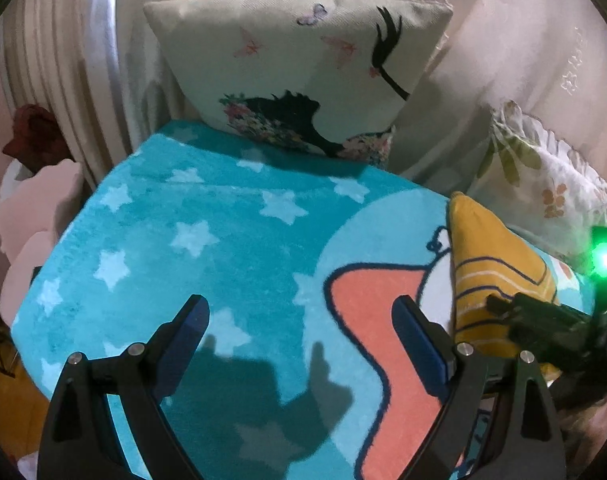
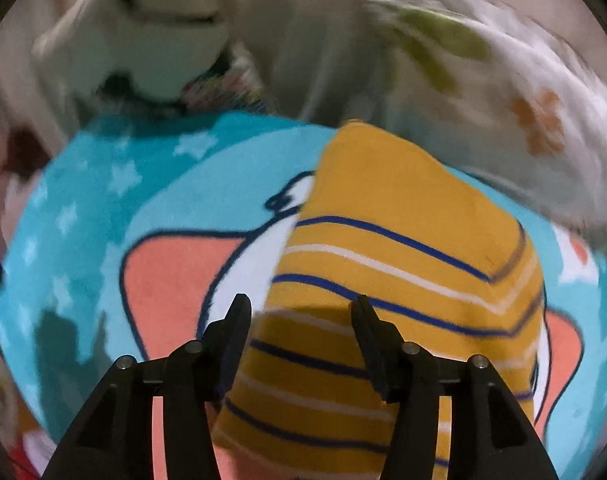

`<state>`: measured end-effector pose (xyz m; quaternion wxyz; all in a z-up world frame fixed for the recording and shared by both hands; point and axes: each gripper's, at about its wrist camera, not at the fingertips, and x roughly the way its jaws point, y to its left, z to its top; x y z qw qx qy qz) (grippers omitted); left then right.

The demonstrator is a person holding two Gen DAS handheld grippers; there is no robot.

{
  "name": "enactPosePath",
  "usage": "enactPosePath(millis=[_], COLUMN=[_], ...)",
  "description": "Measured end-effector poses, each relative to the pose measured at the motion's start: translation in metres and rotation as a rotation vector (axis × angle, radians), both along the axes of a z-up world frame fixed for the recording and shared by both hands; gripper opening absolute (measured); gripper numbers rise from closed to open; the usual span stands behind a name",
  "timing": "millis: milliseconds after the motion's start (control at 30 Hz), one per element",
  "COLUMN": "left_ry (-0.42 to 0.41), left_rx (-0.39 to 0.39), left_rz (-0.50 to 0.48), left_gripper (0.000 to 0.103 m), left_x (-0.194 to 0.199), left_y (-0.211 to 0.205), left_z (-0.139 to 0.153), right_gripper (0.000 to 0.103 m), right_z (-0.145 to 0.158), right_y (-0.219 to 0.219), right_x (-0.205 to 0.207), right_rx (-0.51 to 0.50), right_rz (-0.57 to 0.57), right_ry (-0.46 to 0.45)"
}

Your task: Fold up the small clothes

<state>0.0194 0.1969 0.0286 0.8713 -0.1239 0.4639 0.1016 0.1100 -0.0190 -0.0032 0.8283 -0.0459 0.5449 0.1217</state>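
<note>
A small mustard-yellow garment [image 2: 403, 248] with blue and white stripes lies folded on a turquoise star-patterned blanket [image 2: 103, 208]. My right gripper [image 2: 301, 312] is open and hovers just over the garment's near end, its fingers either side of the cloth without pinching it. In the left wrist view the garment [image 1: 487, 264] lies at the right, with the right gripper's black body [image 1: 551, 324] over its near edge. My left gripper [image 1: 299, 312] is open and empty above the blanket [image 1: 191, 248], left of the garment.
A cream cushion with a black eyelash print [image 1: 303, 68] leans at the blanket's far edge. A white floral pillow [image 1: 543, 184] lies at the right, also in the right wrist view [image 2: 503, 92]. Pink soft items [image 1: 35, 208] sit off the left edge.
</note>
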Motion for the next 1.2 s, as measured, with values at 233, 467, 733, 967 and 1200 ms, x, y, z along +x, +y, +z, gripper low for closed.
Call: enactPosePath(millis=[233,467,733,967,1200], left_ry=[0.012,0.043,0.063,0.095,0.118], left_rx=[-0.018,-0.011,0.040,0.068,0.082], left_rz=[-0.123,-0.236,-0.262,-0.254,-0.243], left_gripper=[0.092,0.092,0.092,0.092,0.092], left_x=[0.008,0.011,0.004,-0.006,-0.009], left_y=[-0.029,-0.077,-0.124,-0.152,-0.170], left_z=[-0.005,-0.009,-0.002,-0.003,-0.006], right_gripper=[0.052,0.053,0.053,0.057,0.057], right_z=[-0.009,-0.002,0.022,-0.021,0.036], right_y=[-0.109,-0.139,-0.145,-0.165,-0.156], right_x=[-0.016,-0.051,-0.050,-0.022,-0.011], right_rx=[0.111,0.089,0.068,0.085,0.128], right_rz=[-0.330,-0.371,-0.316,-0.308,-0.252], right_ry=[0.056,0.053,-0.025,0.123,-0.031])
